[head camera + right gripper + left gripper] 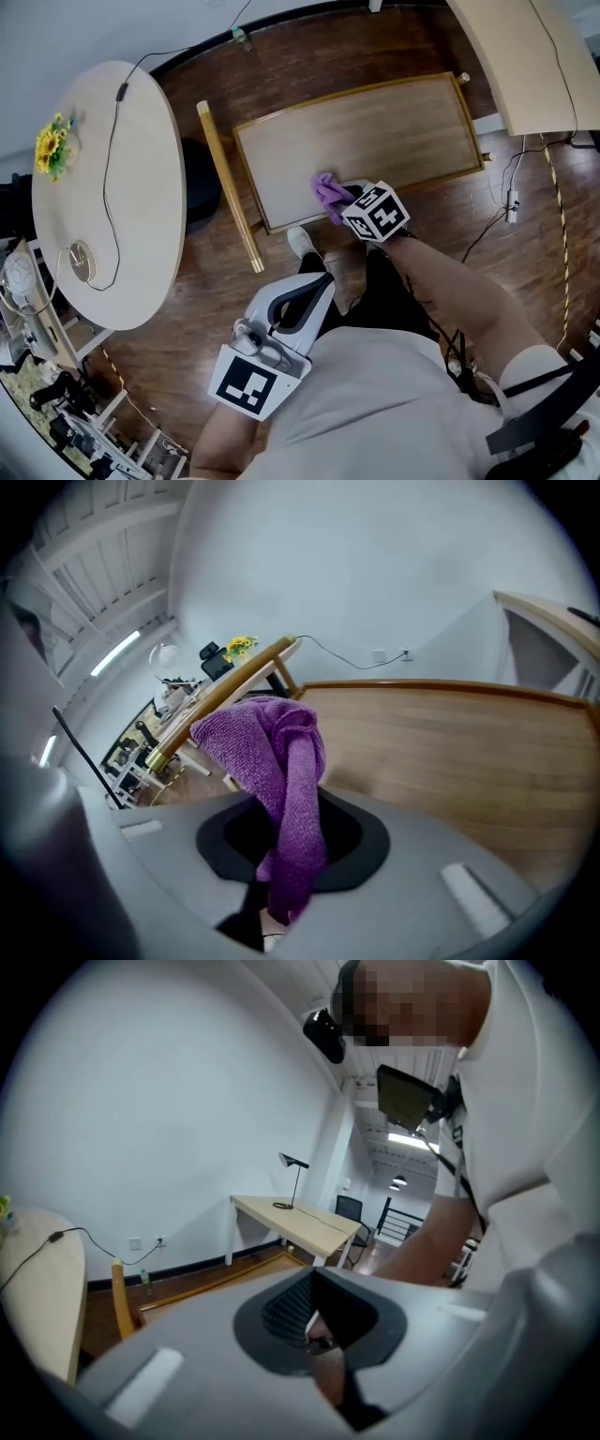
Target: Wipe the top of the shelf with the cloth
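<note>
Wooden shelf top (394, 131) meets the cloth (327, 190), pinched in the right claw (350, 199) for wiping; left claw (319, 284) idles, pressed together.

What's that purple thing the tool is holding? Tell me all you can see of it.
The purple cloth looks like soft, nubbly fabric, something like microfibre towelling. It is bunched and folded, not spread flat. One end is pinched in the right gripper, whose jaws are closed on it. The rest stands in a loose clump ahead of them. It sits at the near edge of the wooden shelf top. Whether it presses on the wood cannot be told.
</note>
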